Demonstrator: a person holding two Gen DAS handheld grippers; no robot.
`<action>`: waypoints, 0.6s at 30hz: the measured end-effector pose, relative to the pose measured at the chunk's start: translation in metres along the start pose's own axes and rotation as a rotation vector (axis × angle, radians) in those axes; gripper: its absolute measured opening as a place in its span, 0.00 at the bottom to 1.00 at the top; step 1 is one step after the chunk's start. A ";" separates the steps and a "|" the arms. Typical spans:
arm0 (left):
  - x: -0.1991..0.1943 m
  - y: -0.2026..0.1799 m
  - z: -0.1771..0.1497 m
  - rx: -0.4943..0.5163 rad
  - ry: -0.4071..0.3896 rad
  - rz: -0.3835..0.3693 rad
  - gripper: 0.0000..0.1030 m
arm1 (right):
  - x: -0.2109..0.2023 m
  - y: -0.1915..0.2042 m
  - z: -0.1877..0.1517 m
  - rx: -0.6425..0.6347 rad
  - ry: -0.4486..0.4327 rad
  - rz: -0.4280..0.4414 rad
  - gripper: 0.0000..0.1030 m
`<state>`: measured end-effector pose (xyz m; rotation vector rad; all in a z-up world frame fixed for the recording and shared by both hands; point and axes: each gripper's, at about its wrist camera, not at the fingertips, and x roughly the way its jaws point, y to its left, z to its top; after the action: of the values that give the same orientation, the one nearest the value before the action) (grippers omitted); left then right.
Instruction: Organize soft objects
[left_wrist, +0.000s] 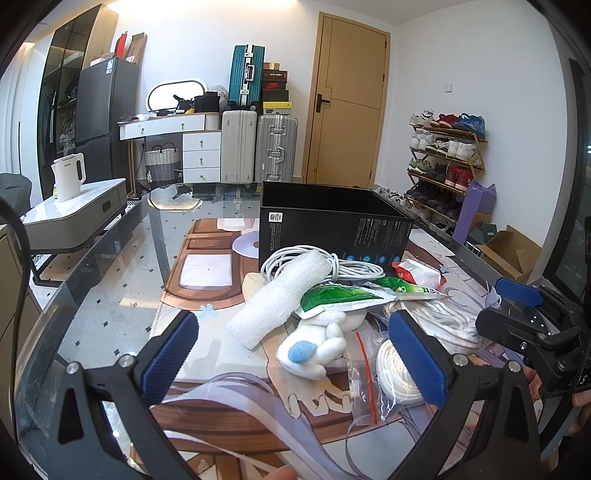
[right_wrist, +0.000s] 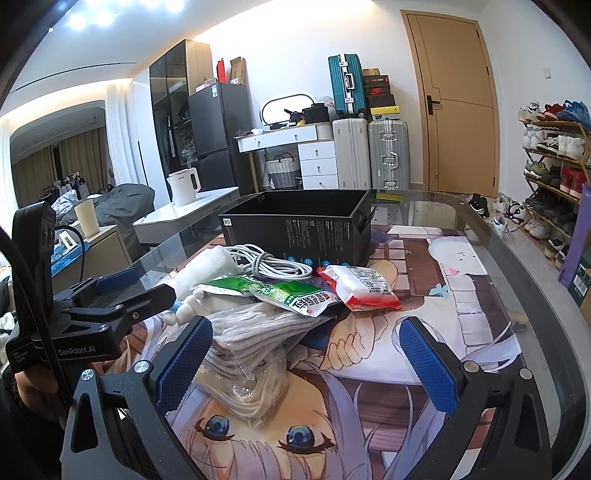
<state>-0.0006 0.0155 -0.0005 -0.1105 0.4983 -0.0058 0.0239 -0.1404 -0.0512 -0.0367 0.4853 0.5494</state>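
Cluttered mat (right_wrist: 461, 295): white plush toy (left_wrist: 317, 350), blue-nosed.

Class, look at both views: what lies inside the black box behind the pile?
Only the box's dark inner walls near the open top show. Its floor is hidden by the front wall in both views, so any contents cannot be seen.

Worktop (right_wrist: 480, 240), glass, printed mat: black box (right_wrist: 295, 225), open-topped; white cable (right_wrist: 273, 267); two green packets (right_wrist: 266, 290); red-white packet (right_wrist: 362, 286); bagged rope (right_wrist: 247, 384).
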 end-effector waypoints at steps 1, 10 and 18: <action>0.000 0.000 0.000 0.000 0.001 0.000 1.00 | 0.000 0.000 0.000 0.000 0.001 0.000 1.00; 0.000 -0.003 0.001 0.004 0.004 -0.027 1.00 | 0.000 0.000 0.000 0.003 0.001 0.000 1.00; -0.003 -0.003 0.002 0.001 0.005 -0.025 1.00 | 0.000 0.000 0.001 0.000 0.003 -0.001 1.00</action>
<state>-0.0019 0.0126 0.0033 -0.1161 0.5021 -0.0308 0.0244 -0.1403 -0.0499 -0.0377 0.4883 0.5482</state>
